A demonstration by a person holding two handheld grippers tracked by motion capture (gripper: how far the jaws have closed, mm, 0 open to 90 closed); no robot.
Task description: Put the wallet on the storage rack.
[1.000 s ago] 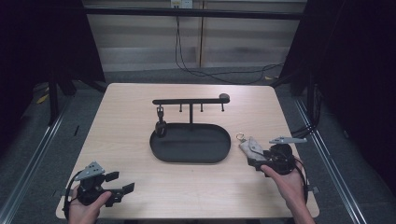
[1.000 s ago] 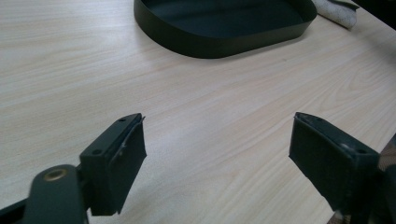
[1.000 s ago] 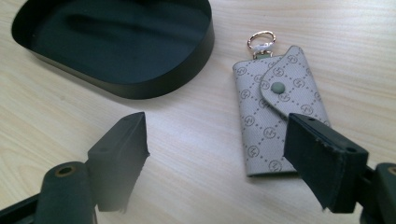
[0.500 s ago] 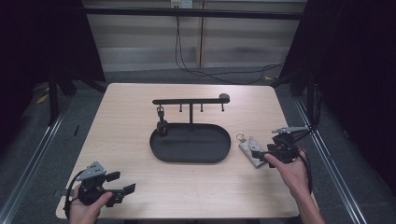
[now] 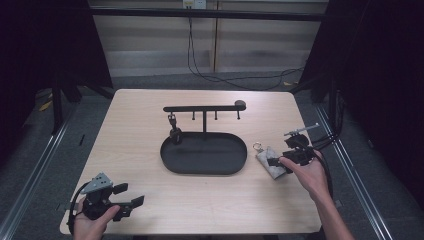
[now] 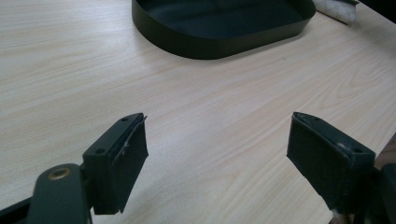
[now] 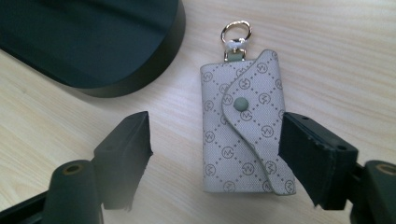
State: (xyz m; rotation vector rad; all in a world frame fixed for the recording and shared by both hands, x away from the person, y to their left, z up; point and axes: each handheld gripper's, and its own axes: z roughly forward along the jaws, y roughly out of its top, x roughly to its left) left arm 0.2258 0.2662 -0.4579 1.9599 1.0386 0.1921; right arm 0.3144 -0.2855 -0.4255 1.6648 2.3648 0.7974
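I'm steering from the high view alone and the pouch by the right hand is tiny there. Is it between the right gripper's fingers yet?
Observer: Yes, the key pouch lies flat between the open right gripper; neither pad seems to touch it.
Operator: Which way does its ring point?
Observer: The metal ring points away from the gripper, near the black tray.
Operator: Is the flap shut?
Observer: It looks snapped down over a round button.
Operator: And the left gripper?
Observer: The left gripper is open over bare table.

Right tool (image 5: pixel 278 162) over key pouch (image 5: pixel 269 162) beside black tray (image 5: pixel 203 170)
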